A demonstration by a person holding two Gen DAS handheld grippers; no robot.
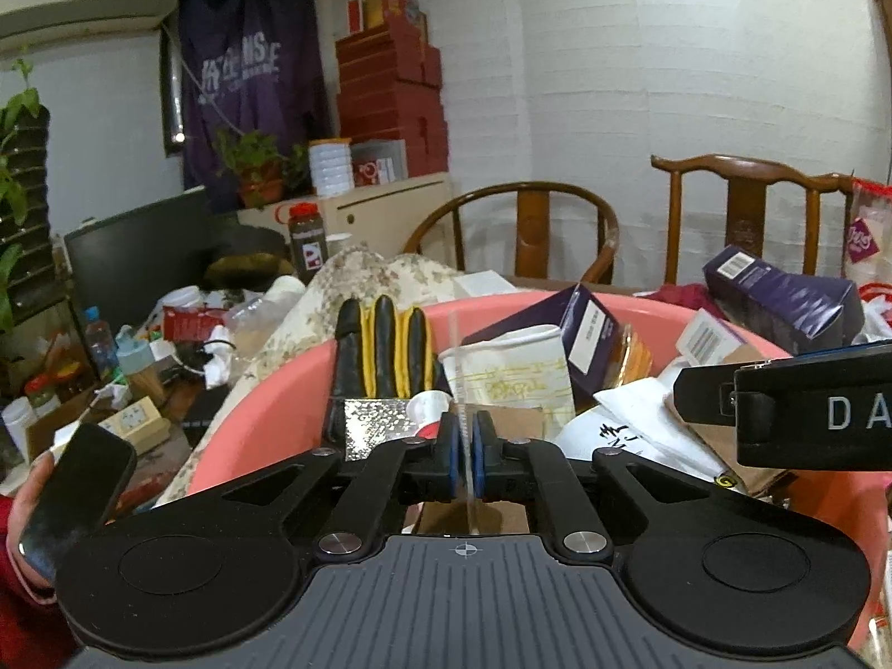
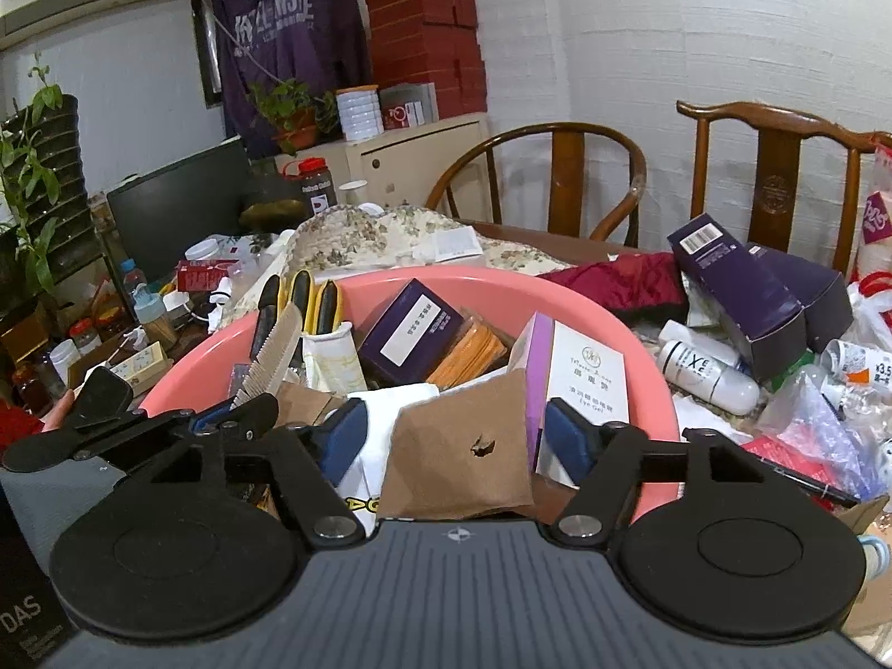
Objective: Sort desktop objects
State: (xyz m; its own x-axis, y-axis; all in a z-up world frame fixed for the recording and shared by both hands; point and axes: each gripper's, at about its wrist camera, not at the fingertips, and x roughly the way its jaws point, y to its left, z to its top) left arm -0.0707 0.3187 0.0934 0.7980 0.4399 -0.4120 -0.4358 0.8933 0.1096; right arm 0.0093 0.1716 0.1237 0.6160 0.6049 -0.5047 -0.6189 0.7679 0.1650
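Over the basin: left gripper (image 1: 466, 446) hangs above the pink basin (image 2: 613, 323) with a comb (image 2: 270, 359) standing up between its pads, teeth to one side.
Left gripper state: jaws narrow, a pad close on each face of the comb. Whether they press on it I cannot tell.
Right gripper state: right gripper (image 2: 457, 437) is spread wide and holds nothing. It sits low over a torn brown paper piece (image 2: 463, 446) in the basin.
Comb, handling: pale plastic, thin, flat, likely very light and fairly stiff. The smooth faces could slip or pivot in a loose pinch, and the teeth look like the weak part.
Comb, where to hold: judged best across the solid spine near one end, as now, not on the teeth.
Basin contents: black-and-yellow glove (image 1: 379, 351), purple cartons, paper cup and orange packet. It is already crowded, so a dropped comb may lodge on edge.
Readable, box: white-and-lilac box (image 2: 585, 384) reads "Eye Gel", with Chinese characters above.
Readable, gripper body: "DAS" (image 2: 22, 613).
Readable, bottle: white bottle (image 2: 708, 371) outside the basin shows a large "X", the rest too small.
Unreadable: barcoded purple carton (image 2: 736, 279), lettering on the hanging shirt.
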